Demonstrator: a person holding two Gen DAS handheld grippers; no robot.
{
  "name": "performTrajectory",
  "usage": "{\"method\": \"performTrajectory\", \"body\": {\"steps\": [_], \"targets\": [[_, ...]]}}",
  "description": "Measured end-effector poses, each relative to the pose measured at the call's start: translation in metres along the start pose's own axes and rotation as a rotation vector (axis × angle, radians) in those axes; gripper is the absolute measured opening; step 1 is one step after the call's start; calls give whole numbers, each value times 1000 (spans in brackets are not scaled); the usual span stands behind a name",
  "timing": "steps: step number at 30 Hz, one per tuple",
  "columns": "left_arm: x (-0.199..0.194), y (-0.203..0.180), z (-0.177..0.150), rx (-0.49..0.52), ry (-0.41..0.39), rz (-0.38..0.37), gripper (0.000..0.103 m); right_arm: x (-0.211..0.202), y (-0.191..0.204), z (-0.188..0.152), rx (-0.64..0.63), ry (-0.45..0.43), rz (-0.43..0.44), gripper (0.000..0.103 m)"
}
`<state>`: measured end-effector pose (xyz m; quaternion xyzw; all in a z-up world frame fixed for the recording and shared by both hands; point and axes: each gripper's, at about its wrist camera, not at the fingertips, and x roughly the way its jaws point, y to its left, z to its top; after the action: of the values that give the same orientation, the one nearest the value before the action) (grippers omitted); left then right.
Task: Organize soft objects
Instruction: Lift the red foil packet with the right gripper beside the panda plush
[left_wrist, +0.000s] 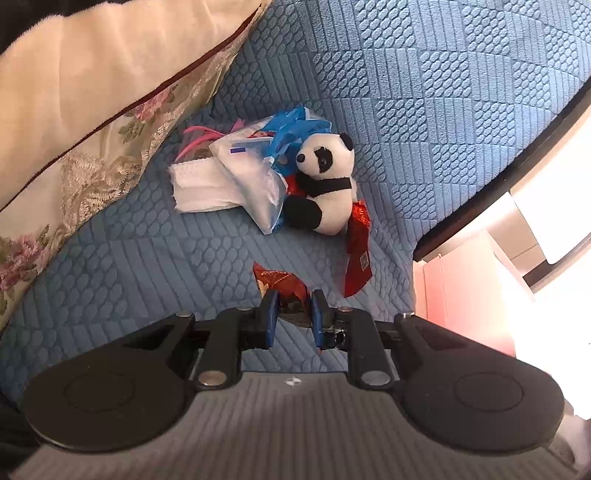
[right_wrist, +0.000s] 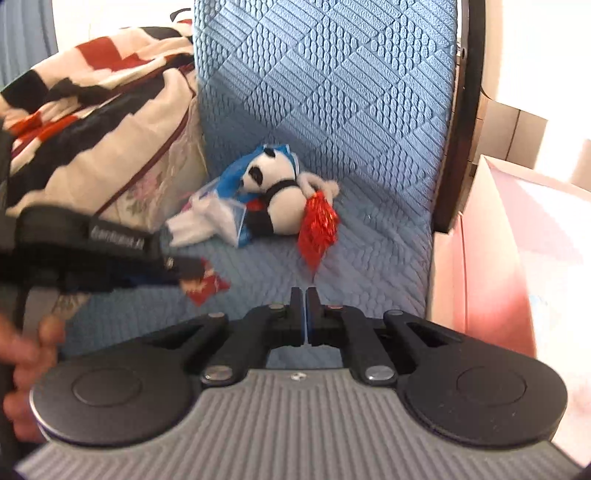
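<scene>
The left gripper (left_wrist: 291, 314) pinched a red foil packet (left_wrist: 280, 286), the right gripper (right_wrist: 305, 314) pressed together empty; next, probably placement beside the panda (left_wrist: 327, 184) pile.

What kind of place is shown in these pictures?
Probably a home, on a sofa or bed. A blue quilted cover is spread over the seat, a floral pillow and a striped blanket are piled at one side, and a panda toy lies among small packets.
</scene>
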<state>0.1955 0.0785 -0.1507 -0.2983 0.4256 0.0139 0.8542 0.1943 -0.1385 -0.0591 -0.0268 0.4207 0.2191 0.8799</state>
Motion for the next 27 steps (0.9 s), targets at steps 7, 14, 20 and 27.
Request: {"method": "performTrajectory", "body": {"steps": [7, 14, 20, 27], "targets": [[7, 2, 5, -2, 3, 14, 22, 38, -12, 24, 43, -17, 8, 35], [11, 0, 9, 11, 0, 27, 22, 75, -21, 51, -16, -15, -10, 35], [15, 0, 11, 16, 9, 36, 22, 113, -22, 64, -4, 3, 14, 44], [16, -3, 10, 34, 20, 46, 22, 146, -15, 61, -103, 15, 15, 43]]}}
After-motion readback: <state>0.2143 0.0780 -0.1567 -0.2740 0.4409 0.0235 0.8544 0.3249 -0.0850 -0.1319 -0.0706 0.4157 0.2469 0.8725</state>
